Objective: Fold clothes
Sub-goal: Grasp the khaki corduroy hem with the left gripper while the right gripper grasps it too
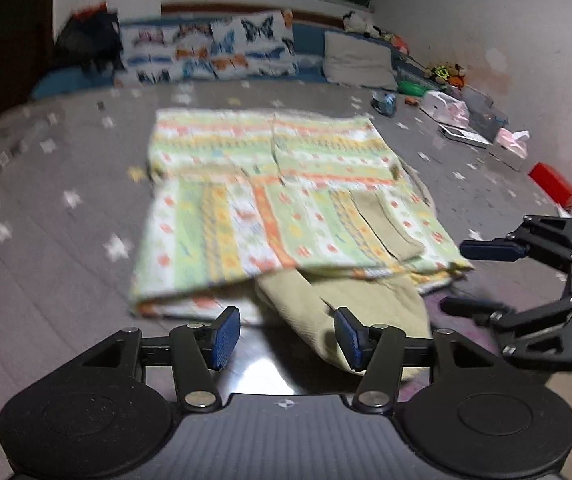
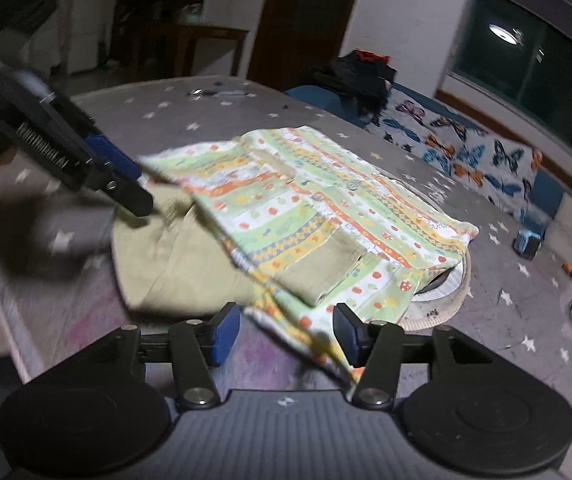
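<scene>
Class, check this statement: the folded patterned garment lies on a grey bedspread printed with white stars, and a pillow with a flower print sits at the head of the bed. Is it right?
One detail is wrong. The pillow carries butterflies, not flowers, as the left wrist view shows. The folded patterned garment does lie on the grey star-printed bedspread.

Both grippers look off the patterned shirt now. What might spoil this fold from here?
1. The patterned shirt lies near the bed edge, with its khaki part poking out unfolded; it may slide or sag open.
2. The left gripper and right gripper are open with cloth between the pads; pulling away could snag the hem.
3. Both views are blurred, so edge alignment is hard to judge.
</scene>
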Motion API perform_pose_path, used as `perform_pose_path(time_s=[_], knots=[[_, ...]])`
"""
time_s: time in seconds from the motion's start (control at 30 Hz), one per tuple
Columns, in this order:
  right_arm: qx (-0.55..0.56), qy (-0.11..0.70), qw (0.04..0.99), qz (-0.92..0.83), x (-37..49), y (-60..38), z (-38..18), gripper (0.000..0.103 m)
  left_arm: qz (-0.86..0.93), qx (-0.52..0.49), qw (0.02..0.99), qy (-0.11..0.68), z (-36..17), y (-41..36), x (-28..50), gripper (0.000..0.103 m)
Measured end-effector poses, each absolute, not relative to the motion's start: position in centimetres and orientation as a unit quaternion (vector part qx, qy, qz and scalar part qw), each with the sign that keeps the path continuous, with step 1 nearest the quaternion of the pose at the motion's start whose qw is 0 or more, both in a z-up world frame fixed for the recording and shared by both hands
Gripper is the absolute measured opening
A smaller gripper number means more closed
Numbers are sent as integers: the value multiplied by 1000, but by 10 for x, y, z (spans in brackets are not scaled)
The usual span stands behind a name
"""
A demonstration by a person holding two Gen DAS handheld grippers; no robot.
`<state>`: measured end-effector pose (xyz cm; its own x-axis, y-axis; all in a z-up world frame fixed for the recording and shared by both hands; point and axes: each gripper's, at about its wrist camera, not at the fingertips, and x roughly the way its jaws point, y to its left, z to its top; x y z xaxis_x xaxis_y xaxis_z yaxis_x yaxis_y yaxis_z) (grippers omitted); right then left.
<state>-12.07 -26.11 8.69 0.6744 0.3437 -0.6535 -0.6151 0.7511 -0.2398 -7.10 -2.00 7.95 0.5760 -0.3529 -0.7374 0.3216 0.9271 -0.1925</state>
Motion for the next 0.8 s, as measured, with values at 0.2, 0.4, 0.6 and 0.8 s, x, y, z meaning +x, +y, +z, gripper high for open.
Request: perform_pose_path(time_s=[0.2, 0.4, 0.6, 0.8], knots=[[-270, 276, 878, 281, -134, -254, 75, 61, -210, -28, 876, 434, 74, -33, -64, 14], [-269, 256, 879, 299, -129, -242, 69, 64, -230, -45, 885, 402, 104, -31, -50, 9], [-264, 216, 888, 308, -112, -226, 69, 64, -244, -85, 880, 398, 119, -25, -20, 9], [-211, 248, 892, 314, -82, -222, 76, 25, -266, -66, 880, 389, 119, -20, -19, 15]])
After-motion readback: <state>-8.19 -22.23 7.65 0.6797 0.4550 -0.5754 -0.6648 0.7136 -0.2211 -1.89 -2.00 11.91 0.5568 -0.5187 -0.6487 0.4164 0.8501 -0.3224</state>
